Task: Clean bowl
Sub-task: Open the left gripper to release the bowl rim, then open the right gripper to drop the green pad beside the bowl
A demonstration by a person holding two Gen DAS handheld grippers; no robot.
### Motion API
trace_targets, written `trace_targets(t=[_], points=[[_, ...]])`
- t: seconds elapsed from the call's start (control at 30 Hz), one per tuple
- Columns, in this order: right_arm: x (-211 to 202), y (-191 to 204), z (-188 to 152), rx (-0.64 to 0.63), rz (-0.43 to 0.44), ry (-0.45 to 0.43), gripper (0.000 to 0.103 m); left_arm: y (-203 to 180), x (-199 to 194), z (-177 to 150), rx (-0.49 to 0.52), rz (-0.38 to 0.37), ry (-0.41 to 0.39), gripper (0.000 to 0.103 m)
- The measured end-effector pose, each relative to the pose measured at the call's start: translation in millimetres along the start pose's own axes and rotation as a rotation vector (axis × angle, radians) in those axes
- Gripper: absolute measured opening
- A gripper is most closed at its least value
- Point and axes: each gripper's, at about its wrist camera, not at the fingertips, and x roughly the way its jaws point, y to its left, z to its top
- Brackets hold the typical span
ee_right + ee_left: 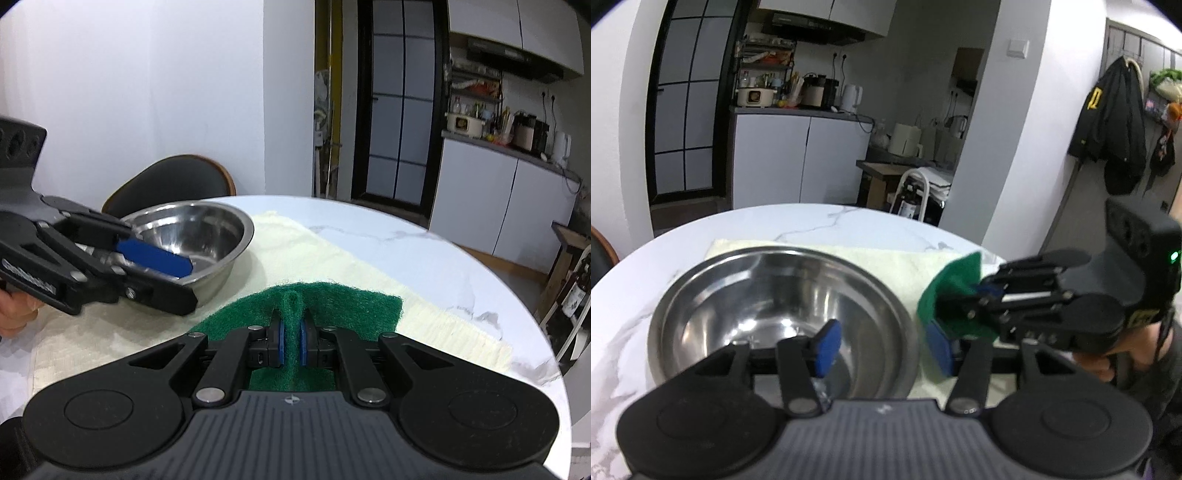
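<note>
A steel bowl (757, 295) (207, 225) stands upright on a cream towel (886, 262) on the round marble table (849, 221). My left gripper (882, 349) (173, 280) is open and straddles the bowl's rim: one blue pad (827, 347) is inside the bowl and the other (940, 349) is outside its wall. My right gripper (291, 332) (945, 306) is shut on a green scouring pad (332, 299) (956, 273), pinching a fold of it. The pad hangs just right of the bowl, above the towel. The bowl's inside looks shiny, with a few drops near the bottom.
A dark chair (173, 181) stands behind the table beside the bowl. The towel (369, 266) covers much of the tabletop, with bare marble (424, 236) around it. A hand (14, 314) holds the left gripper. Kitchen cabinets (798, 162) stand across the room.
</note>
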Motion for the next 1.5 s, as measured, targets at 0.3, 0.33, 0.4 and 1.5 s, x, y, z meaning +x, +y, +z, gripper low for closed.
trace_targets(t=[0.3, 0.33, 0.4, 1.5], points=[[2, 2, -1, 0.011, 0.003, 0.028, 0.012, 0, -11, 4, -0.008, 0.045, -0.015, 0.077], [1, 2, -1, 0.013, 0.000, 0.026, 0.013, 0, -12, 4, -0.010, 0.050, -0.017, 0.078], [-3, 4, -2, 0.013, -0.011, 0.022, 0.019, 2, -17, 7, -0.026, 0.054, -0.037, 0.080], [-50, 10, -22, 0.037, -0.085, -0.094, 0.103, 8, -80, -39, -0.025, 0.255, -0.225, 0.103]])
